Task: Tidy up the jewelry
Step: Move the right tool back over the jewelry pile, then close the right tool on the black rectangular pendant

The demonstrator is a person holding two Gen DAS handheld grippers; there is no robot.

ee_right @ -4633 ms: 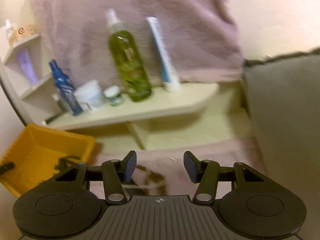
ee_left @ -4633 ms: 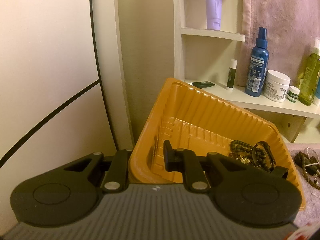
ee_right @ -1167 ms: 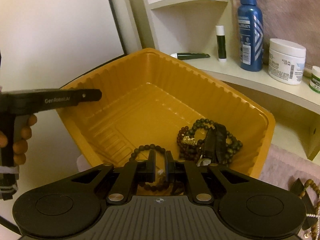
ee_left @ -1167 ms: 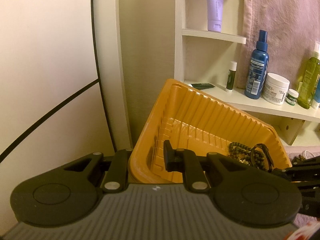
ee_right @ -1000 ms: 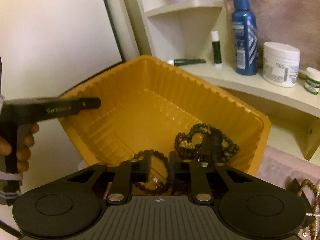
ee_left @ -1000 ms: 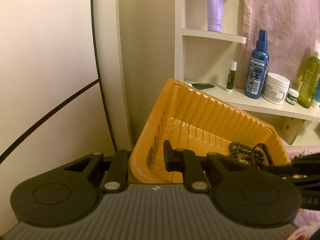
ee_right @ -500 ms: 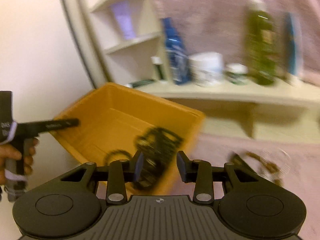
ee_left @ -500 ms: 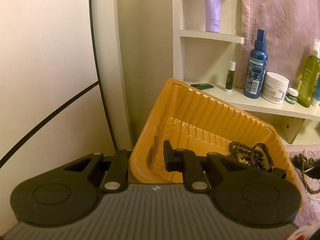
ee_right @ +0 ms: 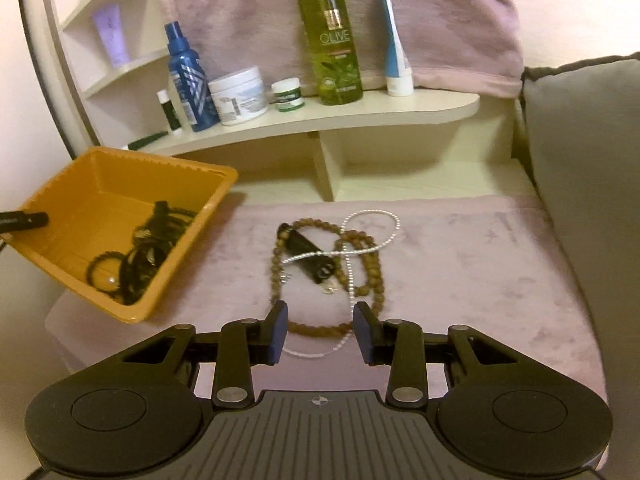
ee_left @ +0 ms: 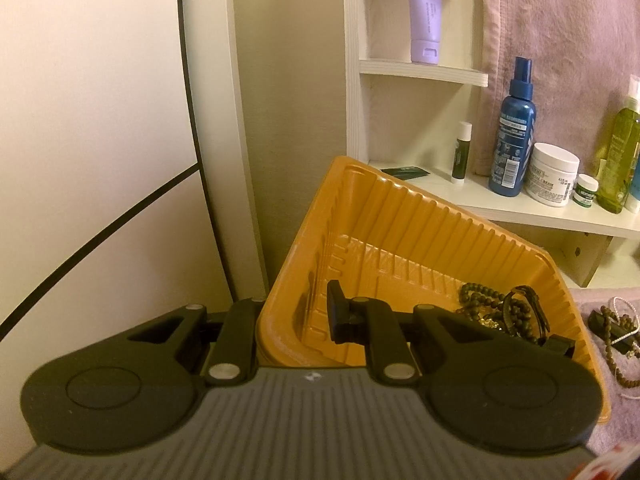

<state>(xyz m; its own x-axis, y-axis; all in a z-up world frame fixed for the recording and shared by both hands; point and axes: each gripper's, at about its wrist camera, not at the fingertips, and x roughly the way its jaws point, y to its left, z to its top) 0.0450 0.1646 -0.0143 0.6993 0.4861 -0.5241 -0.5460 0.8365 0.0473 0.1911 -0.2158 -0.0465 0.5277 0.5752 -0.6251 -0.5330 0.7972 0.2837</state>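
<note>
— Jewelry: where, and lying how?
— Brown bead necklace [ee_right: 366,264] on the pink cloth [ee_right: 480,264], long axis running away from the right gripper [ee_right: 320,330], whose jaws are spread.
— Left gripper [ee_left: 294,330]?
— Clamped on the orange tray [ee_left: 400,216] wall; dark bracelets [ee_right: 144,256] inside.

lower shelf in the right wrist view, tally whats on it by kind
Bottles: 2 (blue spray bottle, green olive pump bottle)
Jars: 2 (large white cream jar, small white green-labelled jar)
Tubes: 1 (upright blue-and-white tube)
Sticks: 1 (white-capped lip balm stick)
Packets: 1 (flat dark green packet)
Total: 7
</note>
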